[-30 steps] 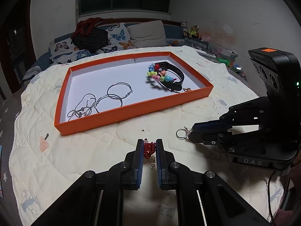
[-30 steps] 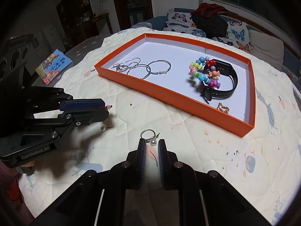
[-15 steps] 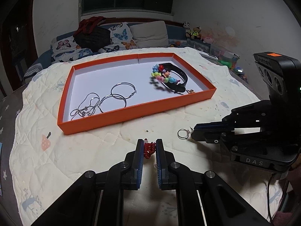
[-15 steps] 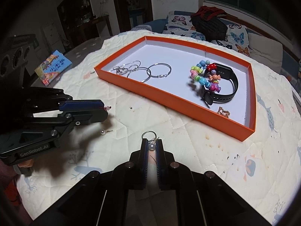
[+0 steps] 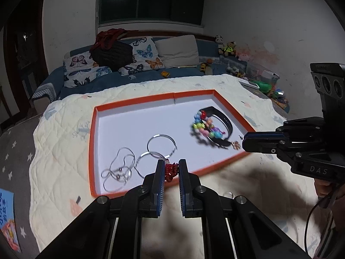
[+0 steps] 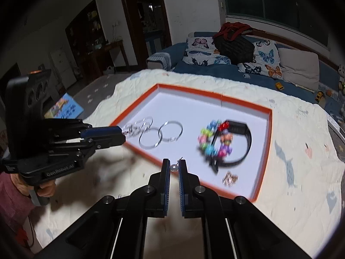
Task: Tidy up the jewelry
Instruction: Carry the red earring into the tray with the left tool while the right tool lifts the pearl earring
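Holding light, small pieces above the orange tray's [image 5: 92, 151] near edge: left gripper [image 5: 171, 170] pinches a soft red beaded ornament [image 5: 171, 171], right gripper [image 6: 174, 167] a slippery pearl earring [image 6: 173, 167], gripped mid-body.

The tray [image 5: 92, 151] lay on the quilt [image 5: 60, 151] ahead of both claws. Inside it, ahead-left of the left claw [image 5: 170, 168], lay the chain [image 5: 117, 172], with the hoops [image 5: 160, 144] just ahead. The watch [image 5: 224, 123] and beads [image 5: 204, 127] lay ahead-right, touching, and a charm [image 6: 230, 178] lay right of the right claw [image 6: 174, 167]. A sofa [image 5: 107, 79] stood behind the tray.
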A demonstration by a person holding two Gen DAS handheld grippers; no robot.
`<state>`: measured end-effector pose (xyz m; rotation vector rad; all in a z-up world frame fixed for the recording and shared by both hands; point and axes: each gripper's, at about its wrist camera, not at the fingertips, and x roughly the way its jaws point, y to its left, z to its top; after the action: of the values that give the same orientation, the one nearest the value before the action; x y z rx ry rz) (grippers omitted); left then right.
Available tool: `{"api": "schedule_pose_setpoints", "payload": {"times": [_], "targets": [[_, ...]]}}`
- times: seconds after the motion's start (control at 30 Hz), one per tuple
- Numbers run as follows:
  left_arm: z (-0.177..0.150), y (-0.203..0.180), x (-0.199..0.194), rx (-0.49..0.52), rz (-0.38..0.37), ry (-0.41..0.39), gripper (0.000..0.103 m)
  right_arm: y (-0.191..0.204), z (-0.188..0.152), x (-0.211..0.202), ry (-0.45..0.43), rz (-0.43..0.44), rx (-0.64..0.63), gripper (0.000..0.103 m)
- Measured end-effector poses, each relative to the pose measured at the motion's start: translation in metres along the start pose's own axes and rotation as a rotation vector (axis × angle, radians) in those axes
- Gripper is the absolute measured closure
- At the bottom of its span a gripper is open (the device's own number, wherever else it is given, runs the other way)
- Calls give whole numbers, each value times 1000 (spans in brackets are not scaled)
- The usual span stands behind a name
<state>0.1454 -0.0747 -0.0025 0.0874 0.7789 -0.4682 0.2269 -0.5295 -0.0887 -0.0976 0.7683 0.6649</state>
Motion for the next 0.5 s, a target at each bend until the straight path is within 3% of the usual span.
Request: {"api": "schedule_pose_setpoints", "payload": {"times": [0.17, 0.5], "targets": [[13, 7, 26, -9, 3, 40, 91, -7, 6, 23, 31, -9, 2, 93], [8, 14, 68, -27, -1, 119, 90, -13, 0, 47, 95, -5, 7, 93]]}}
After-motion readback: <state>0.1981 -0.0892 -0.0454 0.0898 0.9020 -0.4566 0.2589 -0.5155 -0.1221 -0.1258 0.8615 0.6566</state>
